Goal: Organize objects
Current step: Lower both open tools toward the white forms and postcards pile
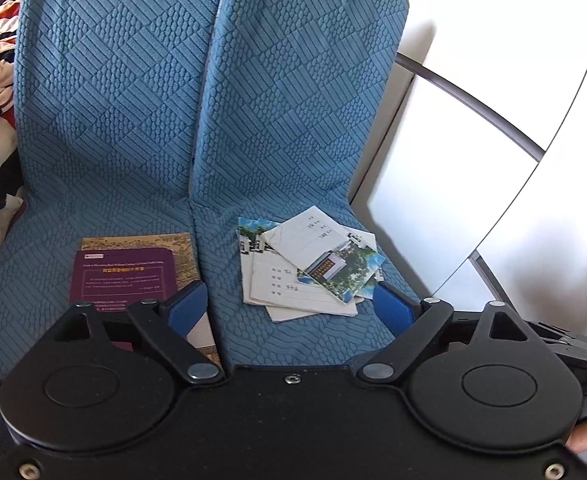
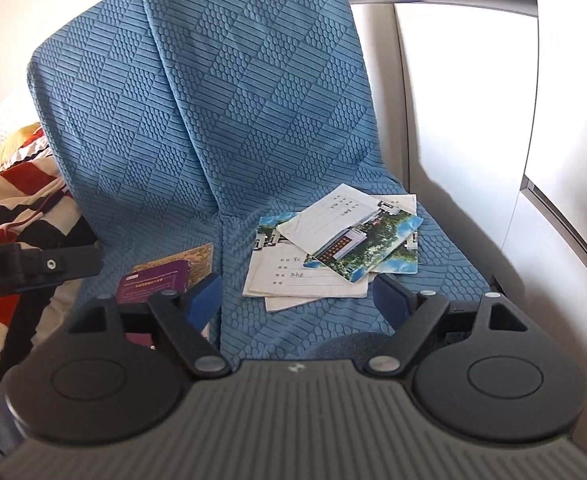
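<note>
Both grippers — left gripper (image 1: pixel 289 304), right gripper (image 2: pixel 297 300) — gape wide, empty, just short of the messy notebooks (image 1: pixel 307 266) on the blue sofa seat (image 1: pixel 293 340); purple book (image 1: pixel 127 270) partly hidden.

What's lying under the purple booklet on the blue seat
A yellowish illustrated book lies under the purple booklet, showing along its top and right edges. The rest of its cover is hidden.
</note>
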{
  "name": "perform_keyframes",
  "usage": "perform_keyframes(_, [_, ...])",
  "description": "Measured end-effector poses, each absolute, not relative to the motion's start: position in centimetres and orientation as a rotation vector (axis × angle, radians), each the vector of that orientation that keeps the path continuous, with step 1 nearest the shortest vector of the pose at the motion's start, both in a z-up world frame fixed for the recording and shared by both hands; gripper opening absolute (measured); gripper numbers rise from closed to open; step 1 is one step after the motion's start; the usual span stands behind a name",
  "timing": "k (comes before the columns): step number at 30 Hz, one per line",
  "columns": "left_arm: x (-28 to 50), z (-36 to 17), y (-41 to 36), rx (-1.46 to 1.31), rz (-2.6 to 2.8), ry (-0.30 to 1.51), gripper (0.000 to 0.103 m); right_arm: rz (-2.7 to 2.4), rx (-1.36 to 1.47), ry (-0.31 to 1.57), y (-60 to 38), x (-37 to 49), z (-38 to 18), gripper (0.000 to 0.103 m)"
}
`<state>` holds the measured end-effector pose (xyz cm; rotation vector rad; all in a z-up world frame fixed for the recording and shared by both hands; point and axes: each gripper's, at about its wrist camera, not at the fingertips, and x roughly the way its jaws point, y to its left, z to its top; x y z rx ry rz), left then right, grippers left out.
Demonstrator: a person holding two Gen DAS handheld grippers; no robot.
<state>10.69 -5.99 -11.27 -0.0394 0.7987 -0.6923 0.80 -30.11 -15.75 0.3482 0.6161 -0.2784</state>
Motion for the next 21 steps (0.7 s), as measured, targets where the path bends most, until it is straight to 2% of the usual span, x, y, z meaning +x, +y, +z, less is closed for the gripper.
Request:
perform_keyframes(2, [10.6, -11.4, -6.6, -0.030, -0.689, 0.792, 0.098, -0.292, 0.345, 0.616, -30.5, 0.5, -15.7, 0.084])
perform_keyframes(21, [11.2, -12.9, -12.7, 0.007, -0.727, 0.836, 0.098, -0.338, 0.432, 0.638, -35.7, 0.5, -17.4, 0.084])
